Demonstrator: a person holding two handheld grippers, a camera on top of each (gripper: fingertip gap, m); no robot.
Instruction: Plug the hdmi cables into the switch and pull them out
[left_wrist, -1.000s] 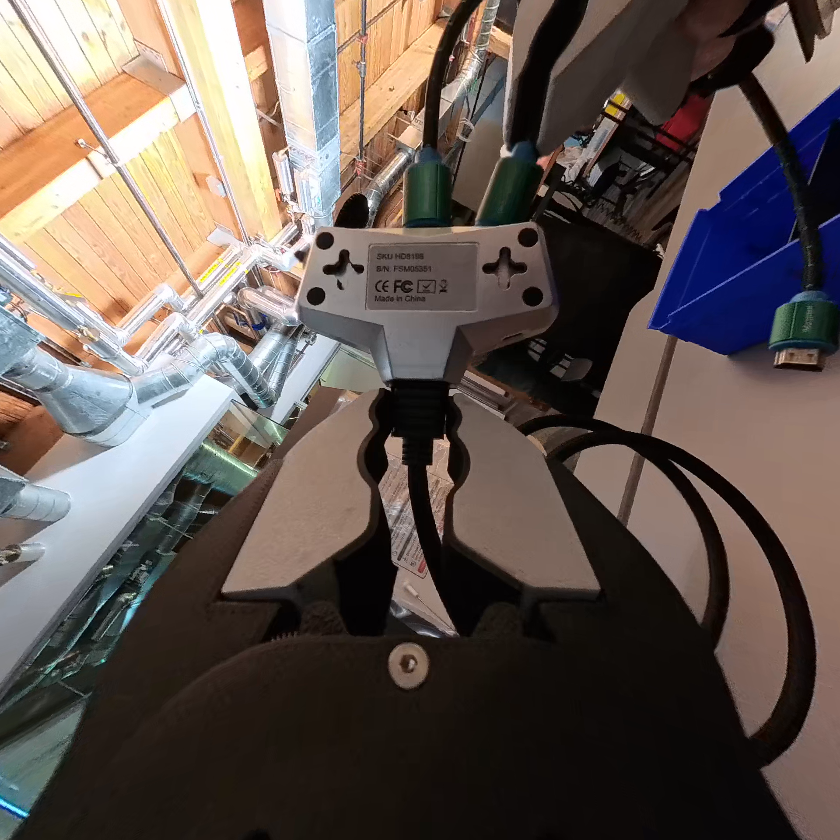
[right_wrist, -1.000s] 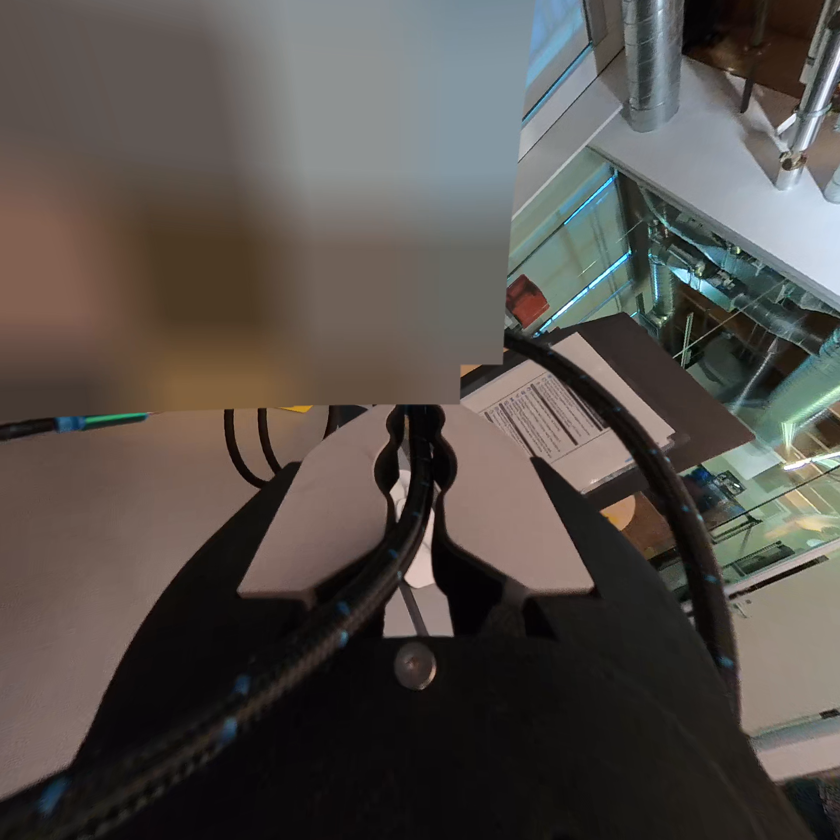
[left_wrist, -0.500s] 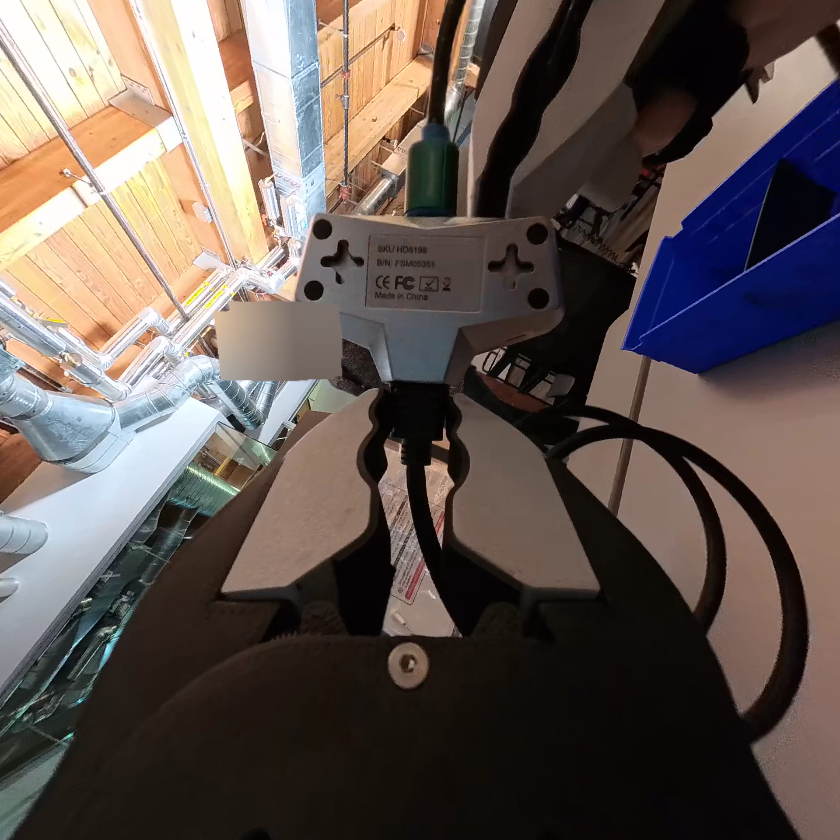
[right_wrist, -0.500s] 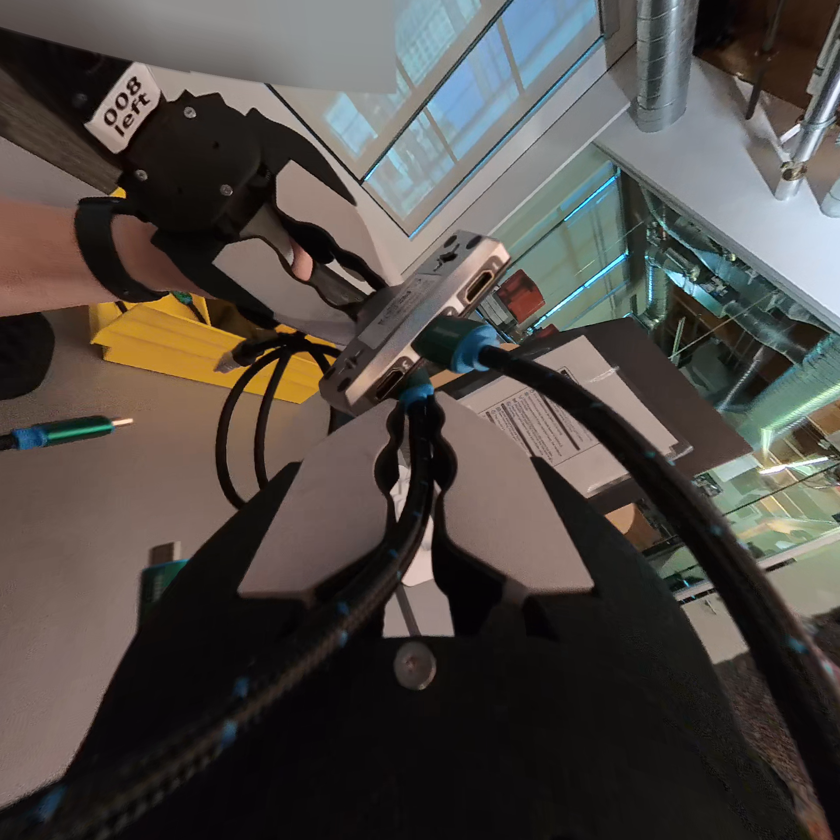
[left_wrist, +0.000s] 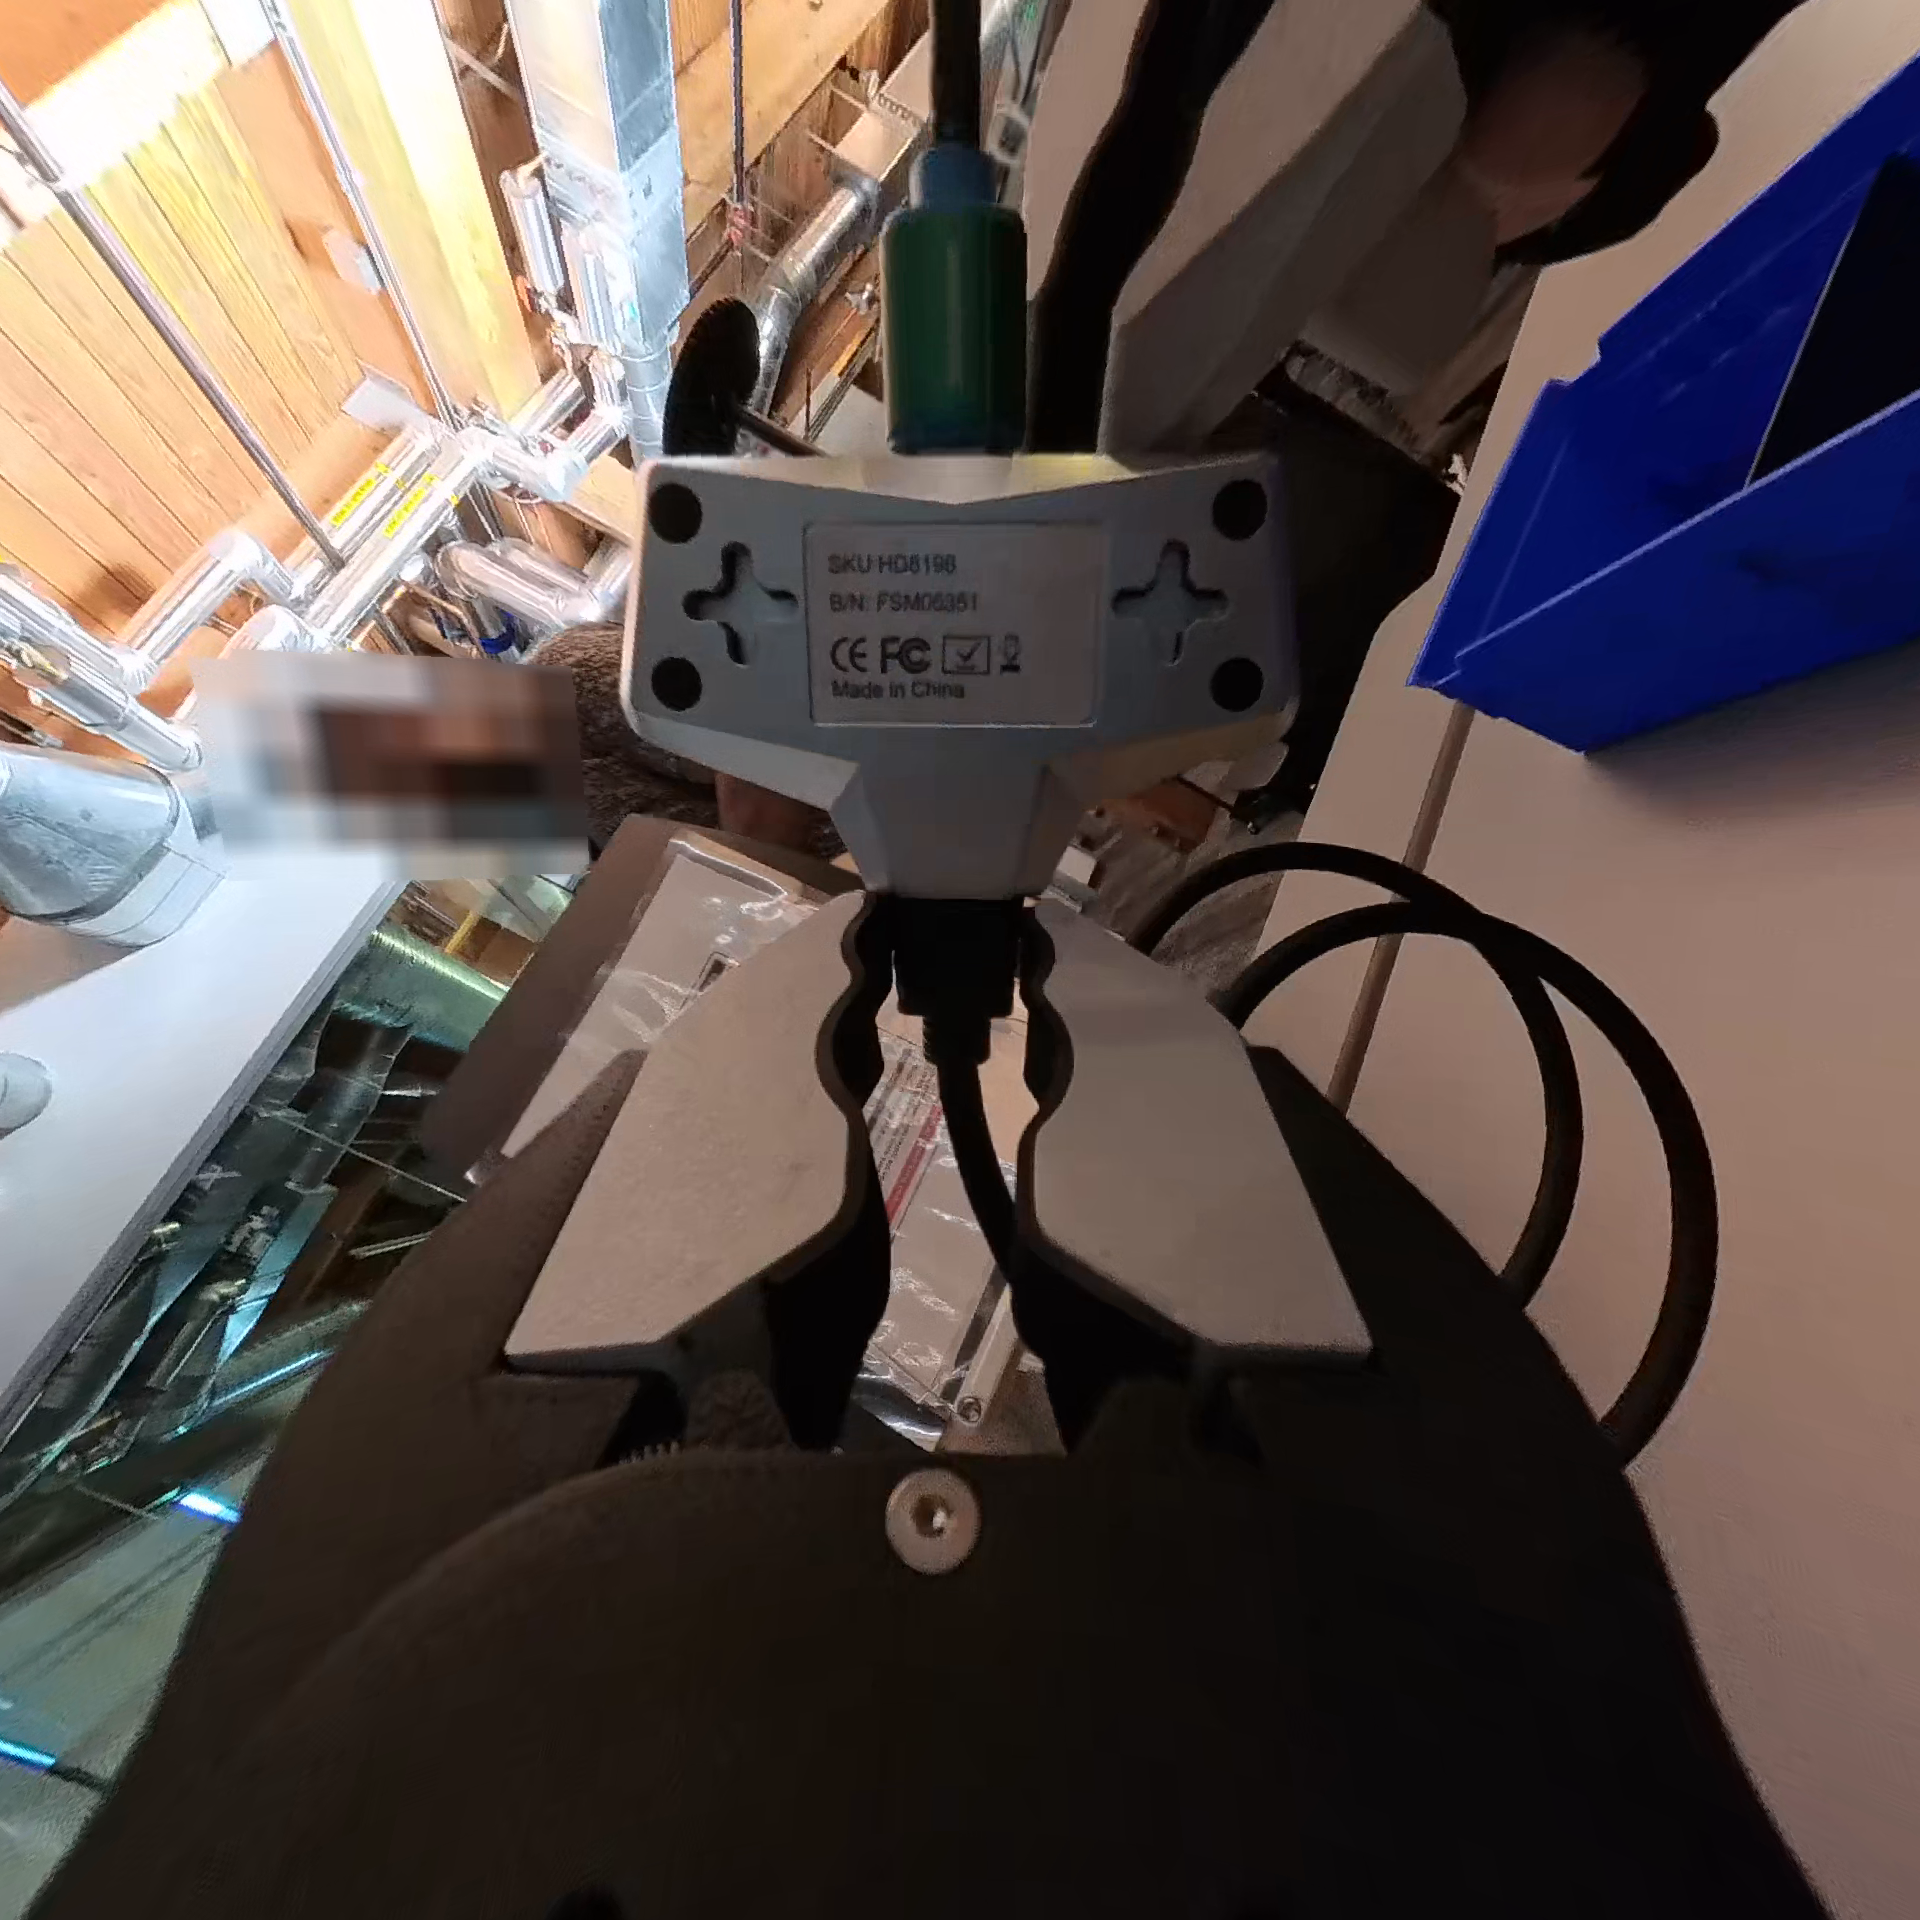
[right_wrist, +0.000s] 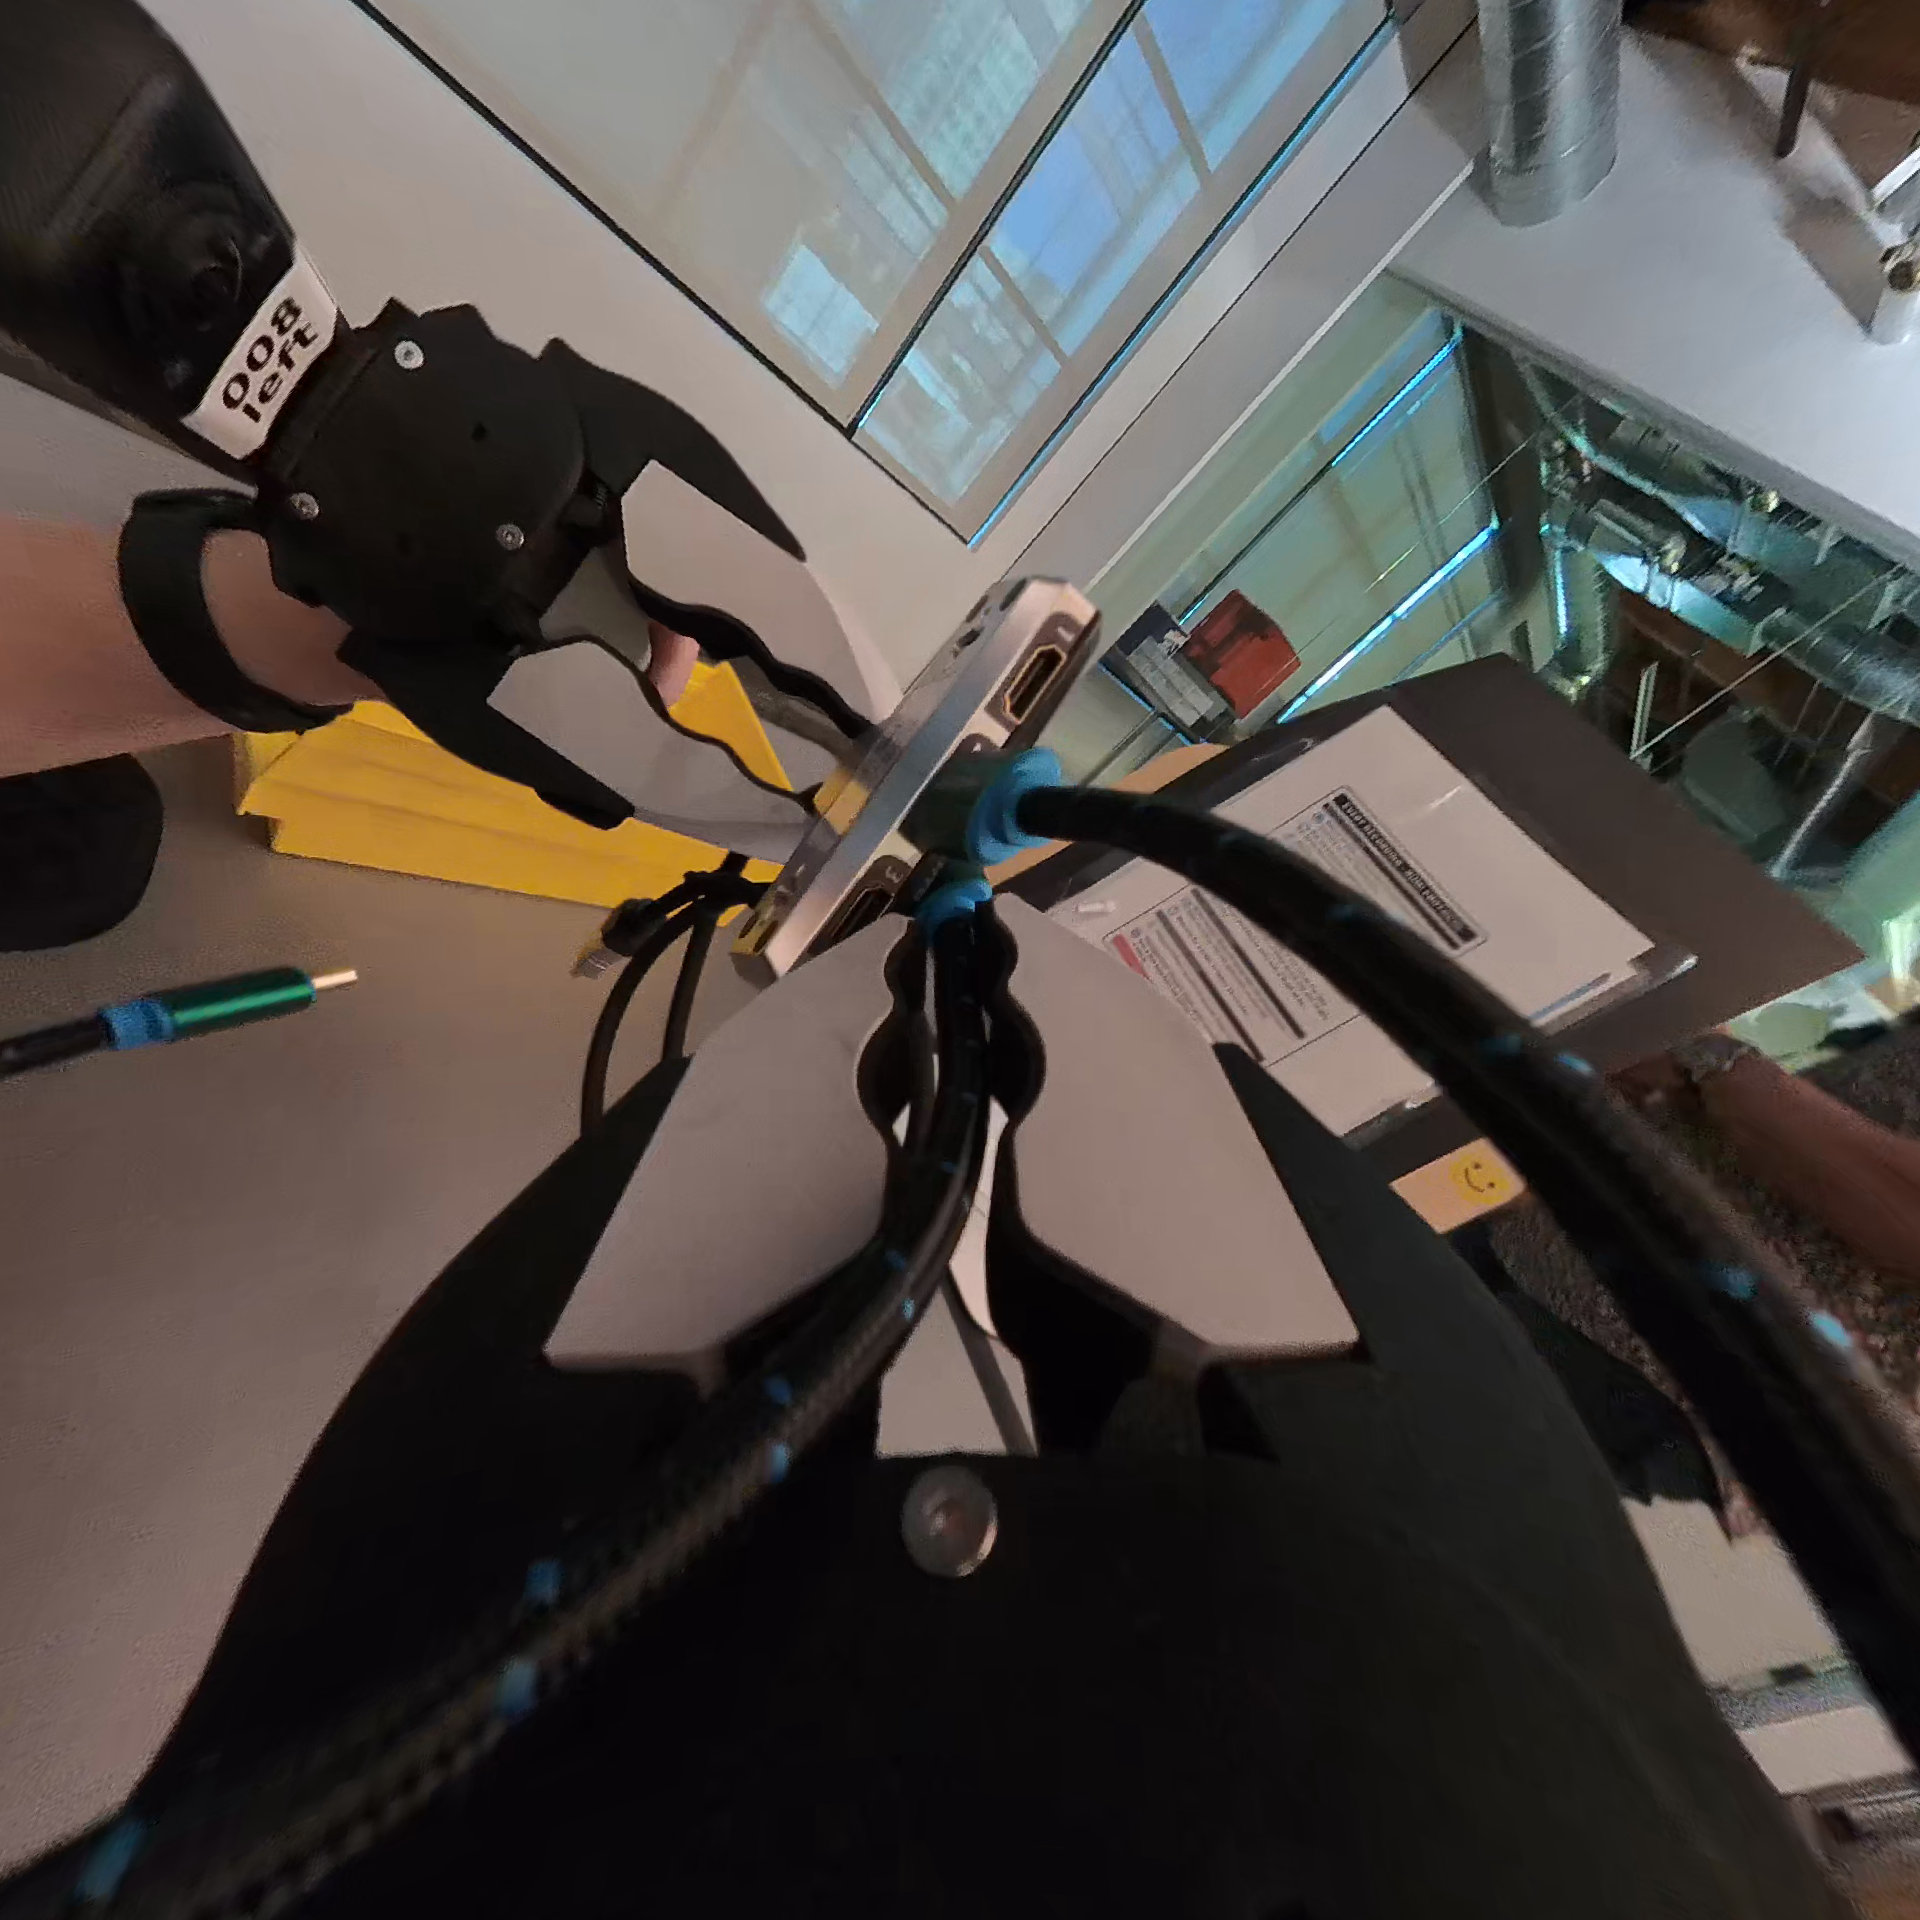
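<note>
The silver HDMI switch (left_wrist: 956, 644) is held up off the table, underside toward the left wrist camera. My left gripper (left_wrist: 951, 966) is shut on the black cable stub at its narrow end. A green HDMI plug (left_wrist: 951, 343) sits in its middle port. In the right wrist view the switch (right_wrist: 914, 748) shows edge-on with its top port empty. My right gripper (right_wrist: 951, 956) is shut on a braided cable just behind its blue collar (right_wrist: 951, 899), right at the lower port. I cannot tell whether that plug is seated. A loose green plug (right_wrist: 229, 997) lies on the table.
A blue bin (left_wrist: 1662, 520) stands on the table at the right, with a loop of black cable (left_wrist: 1558, 1143) below it. A yellow bin (right_wrist: 468, 810) lies behind the left gripper (right_wrist: 727, 769). A board with a printed sheet (right_wrist: 1455, 883) is at the right, with a person's arm (right_wrist: 1818, 1164) beyond it. About 7 cm separates my left fingertips from my right.
A second ago two green plugs stood in the switch; now only the middle one shows in the left wrist view. The loose plug by the blue bin has left that view.
</note>
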